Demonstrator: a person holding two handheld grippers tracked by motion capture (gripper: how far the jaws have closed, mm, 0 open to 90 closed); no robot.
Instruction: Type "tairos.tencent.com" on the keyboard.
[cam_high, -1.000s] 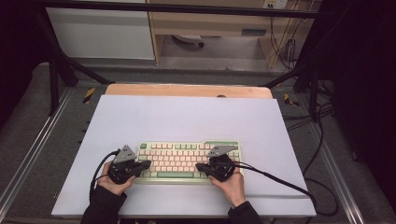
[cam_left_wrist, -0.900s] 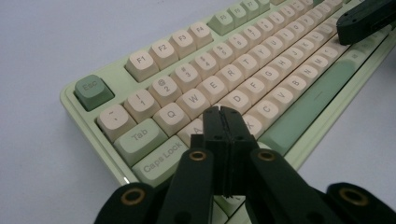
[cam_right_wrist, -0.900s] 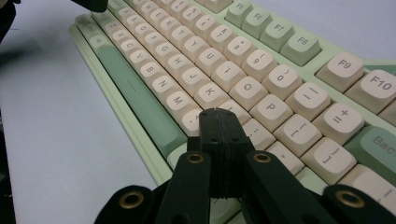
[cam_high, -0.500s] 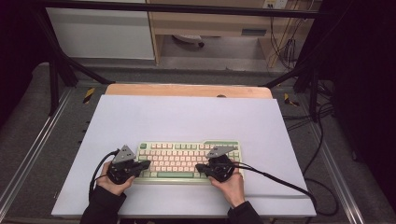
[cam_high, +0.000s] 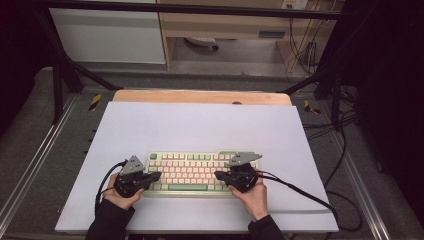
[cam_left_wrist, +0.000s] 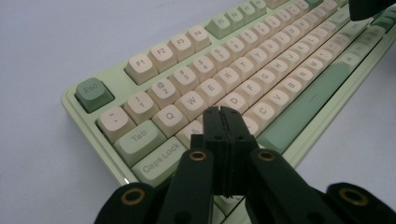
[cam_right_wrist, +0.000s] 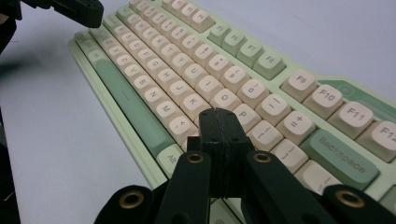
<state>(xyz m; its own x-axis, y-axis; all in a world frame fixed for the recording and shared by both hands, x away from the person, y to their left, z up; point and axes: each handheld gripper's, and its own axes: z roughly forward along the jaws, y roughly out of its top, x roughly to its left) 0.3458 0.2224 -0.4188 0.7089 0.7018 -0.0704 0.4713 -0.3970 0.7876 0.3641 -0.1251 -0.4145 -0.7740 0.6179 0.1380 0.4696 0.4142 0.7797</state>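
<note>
I have the keyboard lying near the front edge of the white surface, its long axis running from left to right across my view. My left gripper comes over the left end, and in the left gripper view its two jaws are pressed together with nothing between them, the tip hanging just above the keys near A and S. My right gripper comes from the right end, also pressed together and empty; in the right gripper view its tip is over the keys near L and P. Both point inward, toward the middle of the keyboard, tilted down at a low angle. Each hand holds its gripper from behind, wrists low over the surface. I judge each tip is placed to press a key on its own half; whether either one touches a key already, I cannot tell.
</note>
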